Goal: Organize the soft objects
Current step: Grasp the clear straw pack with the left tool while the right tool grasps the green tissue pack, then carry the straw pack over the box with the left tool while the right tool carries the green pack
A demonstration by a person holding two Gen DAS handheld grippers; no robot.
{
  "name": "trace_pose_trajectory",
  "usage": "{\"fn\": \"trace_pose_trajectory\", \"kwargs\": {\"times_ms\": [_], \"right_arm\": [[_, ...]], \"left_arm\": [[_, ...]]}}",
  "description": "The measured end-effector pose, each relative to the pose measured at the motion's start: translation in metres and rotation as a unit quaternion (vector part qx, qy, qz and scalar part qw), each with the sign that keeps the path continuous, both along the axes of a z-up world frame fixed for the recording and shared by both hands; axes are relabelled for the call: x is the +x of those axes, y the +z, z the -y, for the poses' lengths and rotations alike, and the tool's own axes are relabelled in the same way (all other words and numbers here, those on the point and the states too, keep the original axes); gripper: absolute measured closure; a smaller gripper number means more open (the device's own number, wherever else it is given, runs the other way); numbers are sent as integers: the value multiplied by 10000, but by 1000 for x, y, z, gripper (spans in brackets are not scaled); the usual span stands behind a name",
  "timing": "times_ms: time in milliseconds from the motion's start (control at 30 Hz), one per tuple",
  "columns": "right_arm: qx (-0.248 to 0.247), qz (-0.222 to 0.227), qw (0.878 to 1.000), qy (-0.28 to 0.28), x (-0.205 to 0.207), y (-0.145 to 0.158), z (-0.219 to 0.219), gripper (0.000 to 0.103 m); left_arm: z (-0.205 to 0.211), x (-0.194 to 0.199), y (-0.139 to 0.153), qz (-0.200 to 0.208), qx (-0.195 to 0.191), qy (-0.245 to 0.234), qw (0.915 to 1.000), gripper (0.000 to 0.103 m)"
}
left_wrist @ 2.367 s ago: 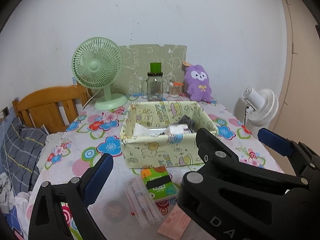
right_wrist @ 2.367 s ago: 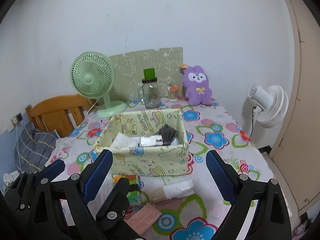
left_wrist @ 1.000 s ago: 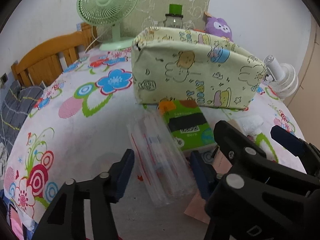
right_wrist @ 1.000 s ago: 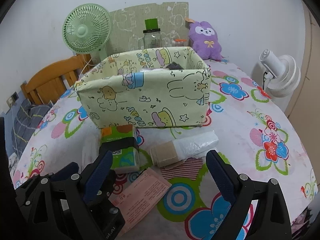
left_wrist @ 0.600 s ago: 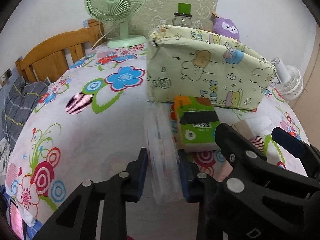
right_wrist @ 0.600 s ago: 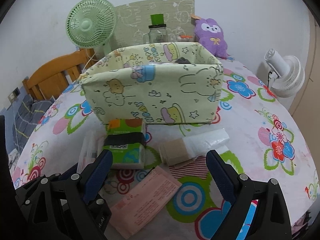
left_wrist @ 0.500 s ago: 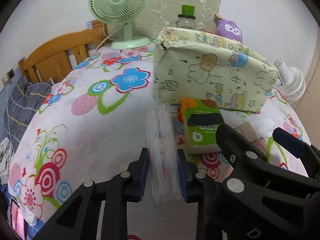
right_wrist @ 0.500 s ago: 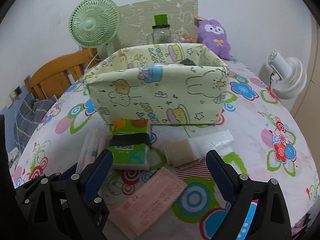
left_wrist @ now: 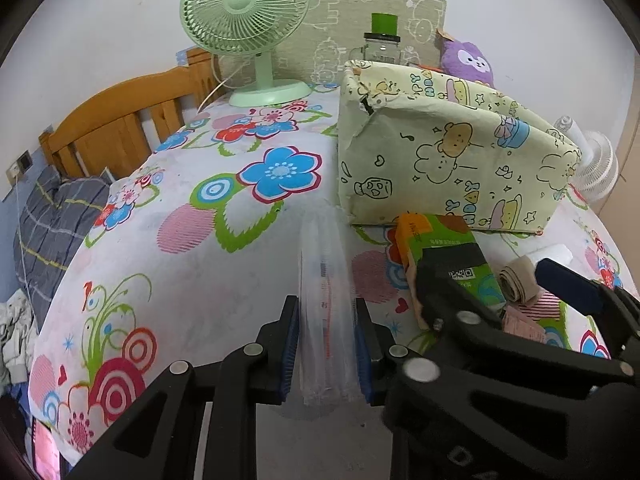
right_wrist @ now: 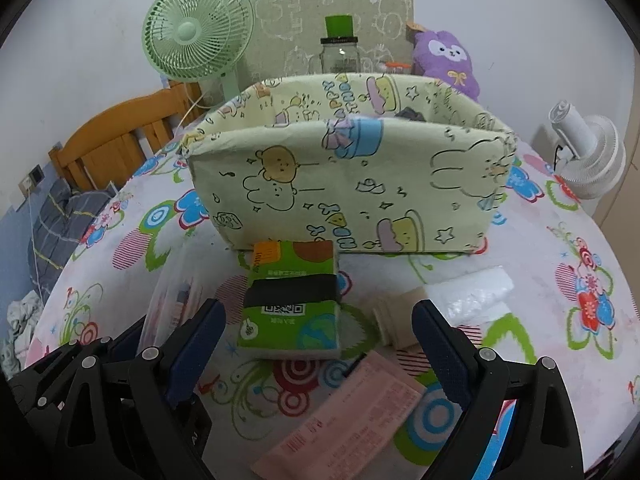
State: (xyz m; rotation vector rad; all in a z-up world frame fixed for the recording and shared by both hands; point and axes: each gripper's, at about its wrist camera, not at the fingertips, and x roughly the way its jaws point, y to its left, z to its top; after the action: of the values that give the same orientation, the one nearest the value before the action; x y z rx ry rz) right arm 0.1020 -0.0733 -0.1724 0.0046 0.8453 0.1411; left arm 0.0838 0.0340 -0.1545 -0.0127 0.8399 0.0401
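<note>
My left gripper (left_wrist: 326,344) is shut on a clear plastic packet (left_wrist: 325,280) with red print, low over the flowered tablecloth. A green tissue pack (left_wrist: 448,256) lies just right of it, in front of the pale yellow cartoon fabric box (left_wrist: 452,160). My right gripper (right_wrist: 320,344) is open and empty, its fingers either side of the green tissue pack (right_wrist: 294,300) but short of it. The fabric box (right_wrist: 348,184) stands behind the pack, with soft items inside. A beige roll in a clear bag (right_wrist: 448,300) lies right of the pack.
A pink paper slip (right_wrist: 344,420) lies at the front. A green desk fan (right_wrist: 200,40), a glass jar with a green lid (right_wrist: 339,52) and a purple plush (right_wrist: 448,60) stand at the back. A wooden chair (left_wrist: 120,120) is left of the table, a white fan (right_wrist: 588,156) to the right.
My left gripper came down to the clear packet, closed its fingers on it and lifted it slightly. My right gripper dropped lower and nearer to the tissue pack, staying open.
</note>
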Motion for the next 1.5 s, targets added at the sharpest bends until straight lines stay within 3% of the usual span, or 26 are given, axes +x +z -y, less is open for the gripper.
{"fn": "trace_pose_trajectory", "kwargs": {"times_ms": [133,467,1067,1500], "right_arm": [[-4,-96,10000,26,7,-5,-4,9],[111,-311,9994,36,17,-13,-4,47],[421,87,9991,54,-10,14,16,50],[351,471,9980,-232,-32,44,43,50]], "left_arm": [[0,4,-1,-24,3,-90,10000,78],[1,9,-4,-67,29,-169,9998,78],[21,-13,23,301,78,-243,9992,79],[44,-31,47,638,41,-420,9971,79]]}}
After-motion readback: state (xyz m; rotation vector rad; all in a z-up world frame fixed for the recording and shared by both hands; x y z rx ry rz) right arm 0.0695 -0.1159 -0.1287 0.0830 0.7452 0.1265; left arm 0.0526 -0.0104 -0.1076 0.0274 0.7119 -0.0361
